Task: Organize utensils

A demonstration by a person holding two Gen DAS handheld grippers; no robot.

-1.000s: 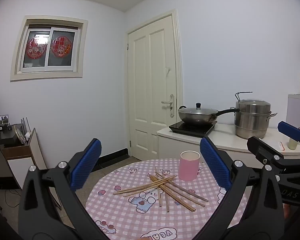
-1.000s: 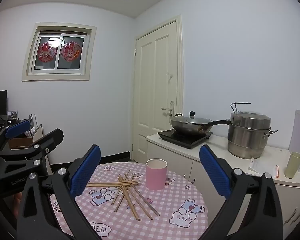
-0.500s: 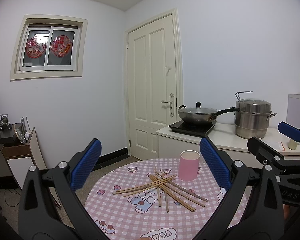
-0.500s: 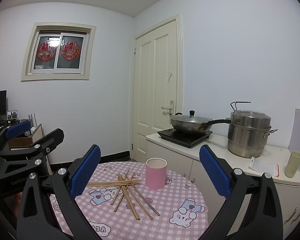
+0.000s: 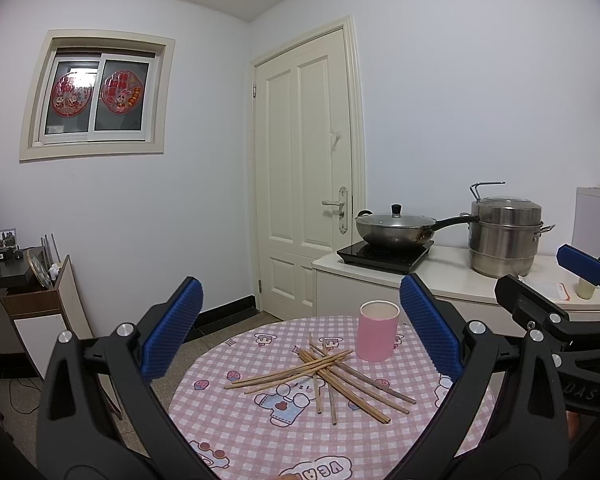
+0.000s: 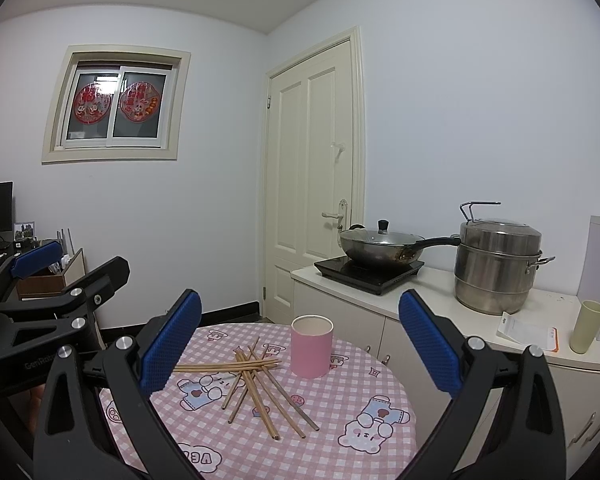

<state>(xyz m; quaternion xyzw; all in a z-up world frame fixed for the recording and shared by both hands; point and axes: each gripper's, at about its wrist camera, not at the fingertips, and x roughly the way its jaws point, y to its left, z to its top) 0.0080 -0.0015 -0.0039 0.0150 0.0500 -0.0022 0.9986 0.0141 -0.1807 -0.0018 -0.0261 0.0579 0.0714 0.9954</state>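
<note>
Basically both jaws stood spread, empty: left gripper point(image 5: 300, 328), right gripper point(image 6: 300, 340). Chopsticks point(image 5: 320, 376) lay crossed ahead, between the pads, cup point(image 5: 377, 330) just beyond (upright). Sticks looked light, stiff, slippery; best pinched mid-length, one off the top.

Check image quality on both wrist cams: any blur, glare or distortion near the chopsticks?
Left wrist: chopsticks and pink cup sharp, evenly lit; fisheye bows the door, corners vignetted. Right wrist: chopsticks equally sharp, no glare on the tablecloth, same bowing and dark corners.
</note>
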